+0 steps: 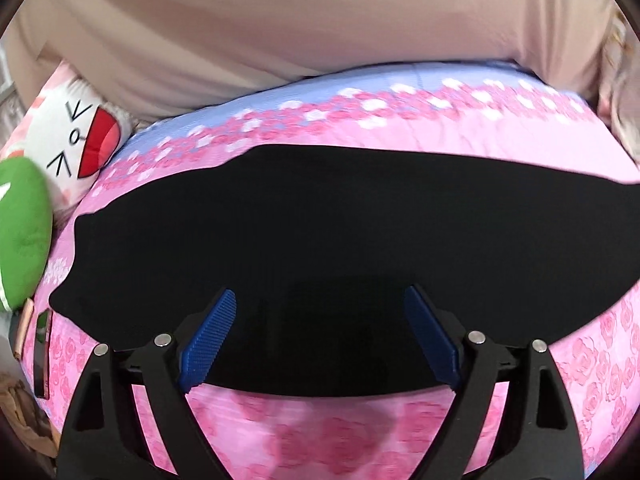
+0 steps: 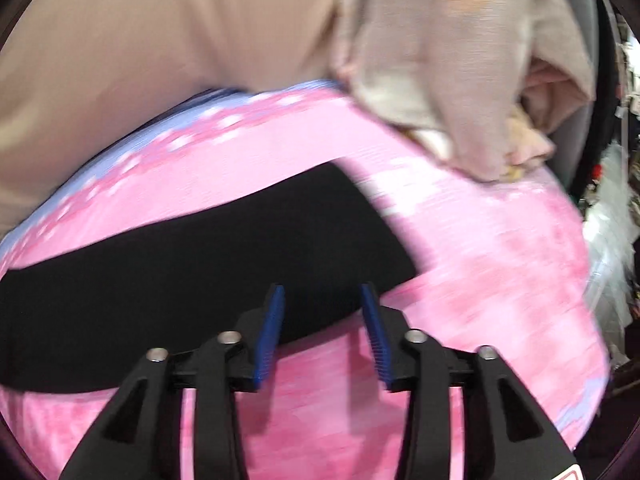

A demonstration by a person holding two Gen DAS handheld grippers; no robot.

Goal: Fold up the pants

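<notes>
Black pants (image 1: pixel 320 232) lie flat in a long band across the pink rose-print bed cover (image 1: pixel 320 432). My left gripper (image 1: pixel 320 300) is open wide, its blue pads (image 1: pixel 212 336) over the near edge of the pants, holding nothing. In the right wrist view the pants (image 2: pixel 208 264) run from the left and end in a slanted edge right of centre. My right gripper (image 2: pixel 322 300) is open and empty above the near edge of the pants, near that end. The right wrist view is blurred.
A beige curtain or sheet (image 1: pixel 280 28) hangs behind the bed. A white cat-face cushion (image 1: pixel 80 136) and a green plush (image 1: pixel 20 232) sit at the left. A heap of beige clothes (image 2: pixel 460 80) lies at the far right corner, with clutter (image 2: pixel 612 220) beyond the bed edge.
</notes>
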